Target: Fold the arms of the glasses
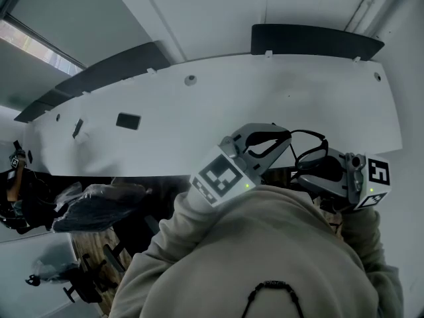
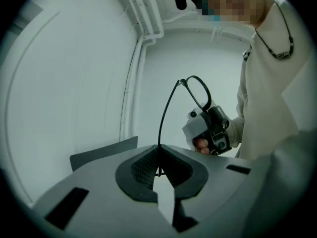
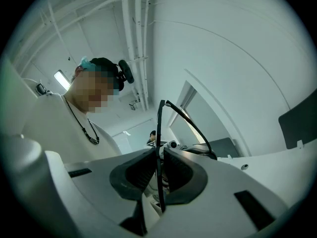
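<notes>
Glasses: held in the air between the two tools, right of centre in the head view, close in front of the person's chest. They rest on nothing.

Left gripper point(image 2: 158, 155): clenched on the tip of one arm point(image 2: 162, 117) of the glasses. The thin wire comes out of the pinched pads at lower centre of the left gripper view and rises toward upper centre.

Right gripper point(image 3: 159, 157): clamped on the lens rim point(image 3: 160, 133), seen edge-on as a dark upright line between its pads. In the left gripper view this tool sits at centre right, below the lens point(image 2: 198, 92).

Long axis of the arm: from the left gripper's pads up to the hinge point(image 2: 181, 81), where it bends into the rim. The arm stands off from the front instead of lying flat against it.

Deciding relation: the hinge lies between the two grips, with the arm tip on the left tool's side and the front on the right tool's side. Folding looks like a swing of the arm tip about that hinge toward the rim, with the front held firm.

Nearer hand: the left, already on the arm.

Other arm: probably out of sight; I cannot place it from these views.
</notes>
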Demonstrator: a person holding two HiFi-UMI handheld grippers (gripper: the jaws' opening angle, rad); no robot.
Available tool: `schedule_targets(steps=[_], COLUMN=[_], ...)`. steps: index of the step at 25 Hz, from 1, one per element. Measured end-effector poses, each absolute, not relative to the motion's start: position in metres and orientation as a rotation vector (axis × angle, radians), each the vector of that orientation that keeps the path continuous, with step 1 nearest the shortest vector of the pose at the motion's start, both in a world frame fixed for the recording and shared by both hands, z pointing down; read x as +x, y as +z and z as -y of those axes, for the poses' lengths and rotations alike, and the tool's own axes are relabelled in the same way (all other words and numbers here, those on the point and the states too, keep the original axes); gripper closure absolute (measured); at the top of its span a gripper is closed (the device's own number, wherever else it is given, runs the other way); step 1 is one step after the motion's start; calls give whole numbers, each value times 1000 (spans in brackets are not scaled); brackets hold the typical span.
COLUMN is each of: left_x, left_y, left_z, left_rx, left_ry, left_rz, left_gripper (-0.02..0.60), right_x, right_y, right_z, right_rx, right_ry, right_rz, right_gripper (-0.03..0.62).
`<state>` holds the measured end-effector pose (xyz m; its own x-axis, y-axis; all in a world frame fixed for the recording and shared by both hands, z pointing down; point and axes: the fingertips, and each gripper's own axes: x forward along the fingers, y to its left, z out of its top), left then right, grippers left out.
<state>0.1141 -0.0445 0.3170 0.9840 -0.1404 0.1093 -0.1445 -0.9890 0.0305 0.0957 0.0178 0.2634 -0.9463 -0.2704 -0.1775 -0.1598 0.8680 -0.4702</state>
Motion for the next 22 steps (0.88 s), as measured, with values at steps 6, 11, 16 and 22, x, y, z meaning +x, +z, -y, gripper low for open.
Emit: schedule_targets(steps=[6,11,16,22], left_x=[111,110,104,103], left_y=[313,313,305,302], left_z=[35,31,31,21], left_rx=[3011,2936,2863,2750], left_ry=[98,53,-30,-107], left_rz=[163,119,74,-26], left_gripper=[568,568,568,566], right_x=[93,92,90,89], right_y=[257,254,249,246], right_z=[-15,-14,-12,-11], right_rx=[-322,-304,-294,-298], right_ry=[-641,-627,-595,-546], right_rz=[-2791,-2775,-2778,-2773], right_gripper=[533,533,533,533])
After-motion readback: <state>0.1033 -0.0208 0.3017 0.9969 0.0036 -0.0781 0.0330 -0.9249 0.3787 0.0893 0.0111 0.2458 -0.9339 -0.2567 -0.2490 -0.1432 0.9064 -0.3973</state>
